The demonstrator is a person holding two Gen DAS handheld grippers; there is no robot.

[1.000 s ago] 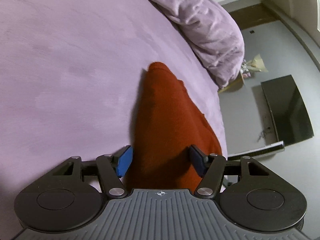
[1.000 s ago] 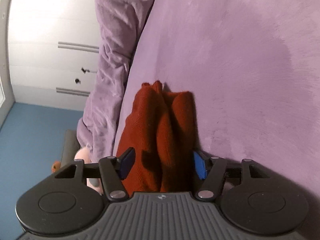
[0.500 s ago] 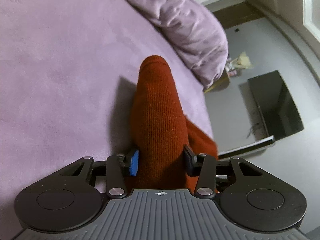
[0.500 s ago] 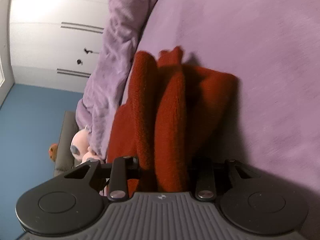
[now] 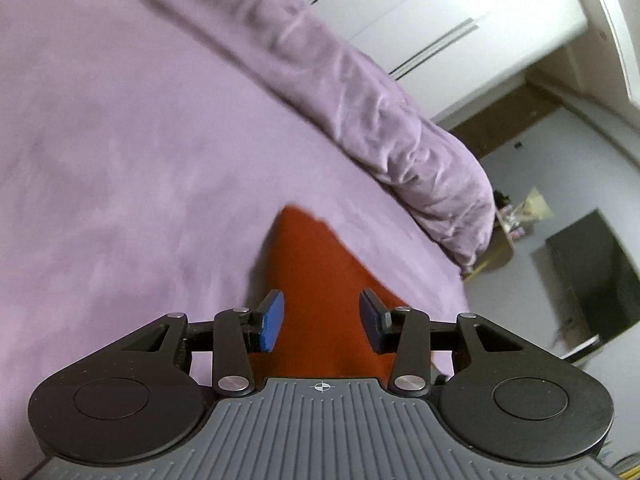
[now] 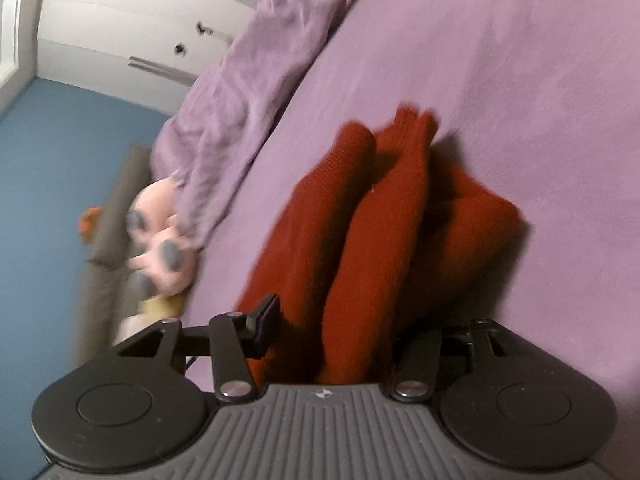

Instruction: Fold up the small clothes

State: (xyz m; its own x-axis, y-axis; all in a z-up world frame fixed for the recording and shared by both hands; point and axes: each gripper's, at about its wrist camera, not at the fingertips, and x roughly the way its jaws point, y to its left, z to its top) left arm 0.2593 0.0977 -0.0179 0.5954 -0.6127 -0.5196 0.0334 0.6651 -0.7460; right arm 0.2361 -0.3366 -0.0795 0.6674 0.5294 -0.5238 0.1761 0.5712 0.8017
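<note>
bed w/ lilac sheet | rumpled lilac duvet along far edge | white wardrobe doors, long bar handles | blue floor | pink plush toy beside bed | dark panel on grey wall | dim indoor light

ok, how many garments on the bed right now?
1: the rust-red knit garment, bunched on the purple bedsheet, running between the fingers of the left tool and right tool. Others may be hidden.
</note>
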